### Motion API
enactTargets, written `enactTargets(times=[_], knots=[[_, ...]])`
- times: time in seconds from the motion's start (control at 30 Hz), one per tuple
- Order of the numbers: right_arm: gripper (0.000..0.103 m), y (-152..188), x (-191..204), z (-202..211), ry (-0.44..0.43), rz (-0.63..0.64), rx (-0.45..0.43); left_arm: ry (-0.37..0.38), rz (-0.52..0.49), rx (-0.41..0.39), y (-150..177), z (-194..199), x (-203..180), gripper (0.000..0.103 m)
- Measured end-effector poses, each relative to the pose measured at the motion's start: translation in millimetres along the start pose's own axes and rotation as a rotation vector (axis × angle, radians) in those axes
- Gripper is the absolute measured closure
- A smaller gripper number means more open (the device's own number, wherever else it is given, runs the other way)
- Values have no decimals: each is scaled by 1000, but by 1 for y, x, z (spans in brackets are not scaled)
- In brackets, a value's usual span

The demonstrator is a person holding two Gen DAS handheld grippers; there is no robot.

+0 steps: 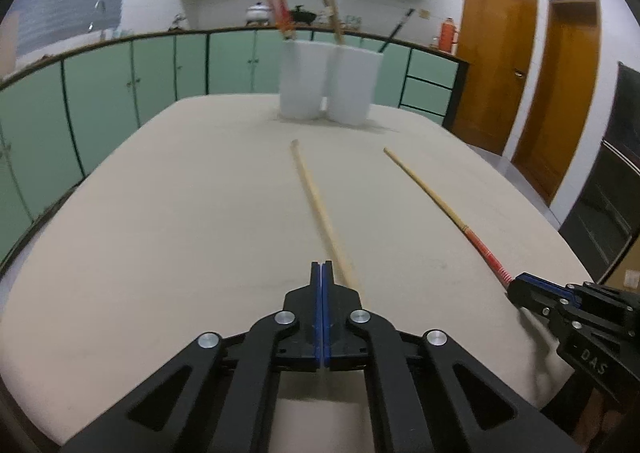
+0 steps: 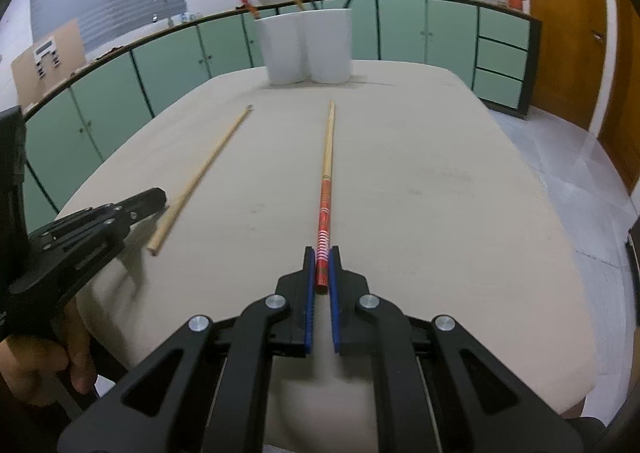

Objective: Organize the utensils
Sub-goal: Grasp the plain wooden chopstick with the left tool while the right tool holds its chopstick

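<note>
Blue-padded right gripper [image 2: 322, 265] clamps the red patterned end of a red-and-bamboo chopstick [image 2: 327, 173] lying on the beige table [image 2: 440, 193]. Left gripper [image 1: 322, 273] is clenched empty, just beside a plain wooden chopstick [image 1: 316, 205]. Two white cylindrical holders [image 1: 328, 85] stand beyond.

Both wrist views low over the table [image 1: 160, 233], facing the far cups [image 2: 304, 49], side by side.
</note>
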State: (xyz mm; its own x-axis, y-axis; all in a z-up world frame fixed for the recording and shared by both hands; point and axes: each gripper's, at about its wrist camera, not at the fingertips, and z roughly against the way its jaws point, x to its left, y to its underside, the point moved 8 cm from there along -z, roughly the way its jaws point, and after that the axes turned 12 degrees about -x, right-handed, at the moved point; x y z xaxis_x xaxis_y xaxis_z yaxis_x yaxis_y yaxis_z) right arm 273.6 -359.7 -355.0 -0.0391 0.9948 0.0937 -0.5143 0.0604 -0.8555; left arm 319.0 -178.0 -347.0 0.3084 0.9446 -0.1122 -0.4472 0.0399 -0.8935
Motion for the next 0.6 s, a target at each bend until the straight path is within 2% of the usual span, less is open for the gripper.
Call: enactTargets(times=[0.13, 0.2, 0.23, 0.3, 0.37, 0.47, 0.6], knots=[[97, -1, 13, -1, -20, 17, -2, -2, -1, 8, 1, 11, 8, 102], [97, -2, 13, 1, -14, 19, -9, 17, -20, -20, -5, 20, 2, 102], [98, -3, 10, 2, -7, 9, -12, 29, -26, -35, -7, 23, -2, 99], [98, -4, 3, 3, 5, -18, -12, 70, -61, -57, -11, 26, -19, 83], [98, -2, -4, 4, 14, -31, -8, 90, -82, -40, -6, 21, -29, 77], [98, 1, -6, 6, 14, -31, -4, 56, -89, 22, 8, 10, -28, 76], [97, 2, -1, 4, 1, -19, 0, 31, -108, 24, 13, 10, -26, 74]])
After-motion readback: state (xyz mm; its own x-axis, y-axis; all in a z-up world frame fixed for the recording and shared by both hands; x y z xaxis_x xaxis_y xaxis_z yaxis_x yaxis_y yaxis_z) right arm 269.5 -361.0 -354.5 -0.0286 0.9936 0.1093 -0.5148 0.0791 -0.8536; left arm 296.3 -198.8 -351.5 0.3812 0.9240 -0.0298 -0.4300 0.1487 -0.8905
